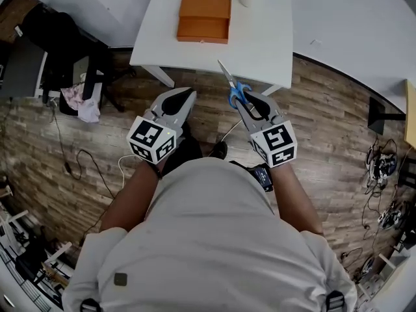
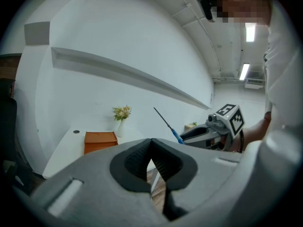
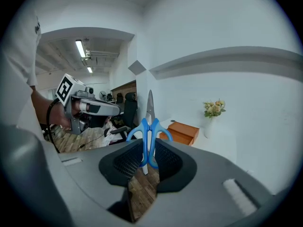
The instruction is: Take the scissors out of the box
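**Head view.** The scissors [image 1: 235, 88] are already out of the box [image 1: 204, 19], which sits well apart on the white table [image 1: 273, 38]. The removal looks done, and at most a set-down remains. The right gripper [image 1: 250, 101] is clamped on the blue handles, with the blades pointing toward the table.

**Left gripper view.** The left gripper [image 2: 151, 148] has its jaws together with nothing between them.

**Right gripper view.** The handles are pinched between the pads and the blades rise upright past the jaw tips. The box lies beyond them on the table.
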A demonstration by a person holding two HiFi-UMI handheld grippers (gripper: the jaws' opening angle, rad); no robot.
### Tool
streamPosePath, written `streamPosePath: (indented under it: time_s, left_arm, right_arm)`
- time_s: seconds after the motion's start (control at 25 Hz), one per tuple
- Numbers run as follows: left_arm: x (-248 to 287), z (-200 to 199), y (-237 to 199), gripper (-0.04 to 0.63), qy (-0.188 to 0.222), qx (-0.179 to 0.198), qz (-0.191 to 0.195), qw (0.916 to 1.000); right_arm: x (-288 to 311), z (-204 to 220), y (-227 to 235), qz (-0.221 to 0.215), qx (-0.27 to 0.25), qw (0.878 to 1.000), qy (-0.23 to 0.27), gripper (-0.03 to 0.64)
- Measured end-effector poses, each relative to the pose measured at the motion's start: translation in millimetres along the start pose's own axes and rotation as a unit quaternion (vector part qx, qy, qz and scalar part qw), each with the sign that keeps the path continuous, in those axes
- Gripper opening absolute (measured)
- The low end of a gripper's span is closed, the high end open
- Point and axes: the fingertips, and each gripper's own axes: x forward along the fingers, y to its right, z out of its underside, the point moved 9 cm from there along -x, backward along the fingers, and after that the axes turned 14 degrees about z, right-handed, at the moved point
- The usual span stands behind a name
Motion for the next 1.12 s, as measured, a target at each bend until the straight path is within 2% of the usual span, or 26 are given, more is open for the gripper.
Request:
streamPosePath:
  time_s: [0.4,0.76,1.12]
  left_arm:
    - [-44,13,8,0.003,0.005,-0.001,-0.001,1.0]
    - [-99,3,0,0.003,0.013,0.024,0.036,0.999]
    - [-155,9,-20,0.003,0.014,0.031,0.067,0.9972]
  right_arm:
    - [-20,-3,-36,0.017,0.003,1.0,0.019,0.098]
    - [-31,-22,-98,0.055,0.012,0.998,0.034,0.098]
    - [-34,-32,-160,0.092,0.015,0.995,0.037,0.098]
